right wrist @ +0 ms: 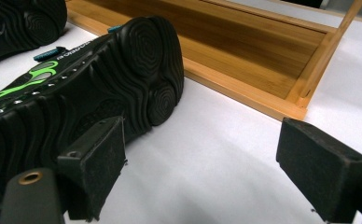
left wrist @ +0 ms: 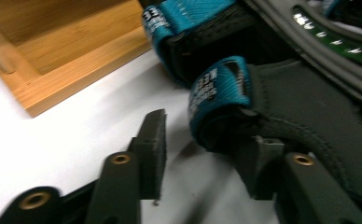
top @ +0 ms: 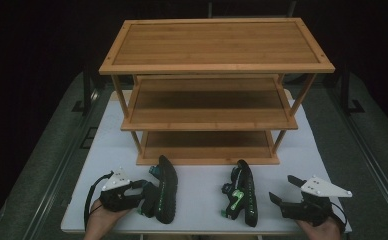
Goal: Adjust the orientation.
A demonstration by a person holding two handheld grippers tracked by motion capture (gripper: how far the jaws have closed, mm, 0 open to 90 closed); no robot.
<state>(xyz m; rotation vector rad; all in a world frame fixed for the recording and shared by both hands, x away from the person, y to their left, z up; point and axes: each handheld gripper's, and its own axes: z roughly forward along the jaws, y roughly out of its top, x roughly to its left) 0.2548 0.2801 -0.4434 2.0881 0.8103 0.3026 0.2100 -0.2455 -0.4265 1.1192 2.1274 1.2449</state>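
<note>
Left fingers (left wrist: 153,140): yours bracket the left sandal's (top: 164,190) blue strap, grip unclear through blur.
Right fingers (right wrist: 100,158): apart, holding nothing, beside the right sandal (top: 244,192).
Sandals: on the table (top: 197,200), before the shelf (top: 207,150).

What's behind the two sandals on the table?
Behind the left sandal and right sandal stands a three-tier bamboo rack. All its shelves look bare, though the back of the lower two lies in shadow under the tiers above.

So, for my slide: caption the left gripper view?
Left gripper closing around a teal-strapped black sandal beside the bamboo rack.
</note>
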